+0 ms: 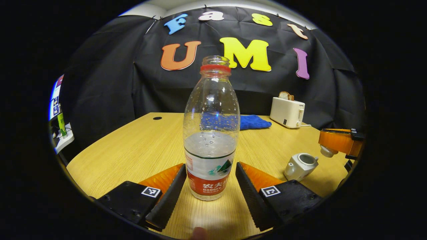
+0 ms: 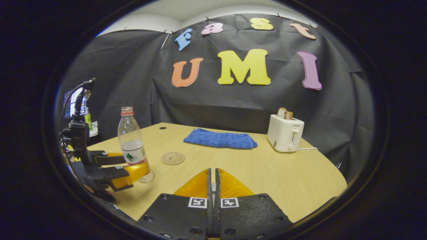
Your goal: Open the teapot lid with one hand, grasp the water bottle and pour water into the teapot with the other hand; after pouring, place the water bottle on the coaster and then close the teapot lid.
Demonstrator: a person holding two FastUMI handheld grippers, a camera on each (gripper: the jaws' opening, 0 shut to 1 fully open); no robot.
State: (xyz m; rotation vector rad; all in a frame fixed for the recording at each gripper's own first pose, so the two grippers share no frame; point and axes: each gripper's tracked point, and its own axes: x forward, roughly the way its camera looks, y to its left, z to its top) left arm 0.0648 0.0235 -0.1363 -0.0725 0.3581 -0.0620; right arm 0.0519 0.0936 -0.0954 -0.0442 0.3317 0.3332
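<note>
Straddling the upright water bottle (image 1: 211, 133) on the counter (image 1: 140, 146), the left hand-held gripper (image 1: 211, 186) stands wide, fingers clear of the label; close squarely at mid-body. The right hand-held gripper (image 2: 212, 186) is pinched narrow, seemingly on the lid, above the open teapot (image 1: 300, 165).

Light wood-grain table (image 2: 273, 176), curved front edge, 1 small dark hole near the back. Standing on it: water bottle (image 1: 211, 133), uncapped, upright; teapot (image 1: 300, 165), lid off; round coaster (image 2: 172, 158), bare; blue cloth (image 2: 221, 139), folded; white toaster (image 2: 285, 132) at the back, 1 slice in slot.
</note>
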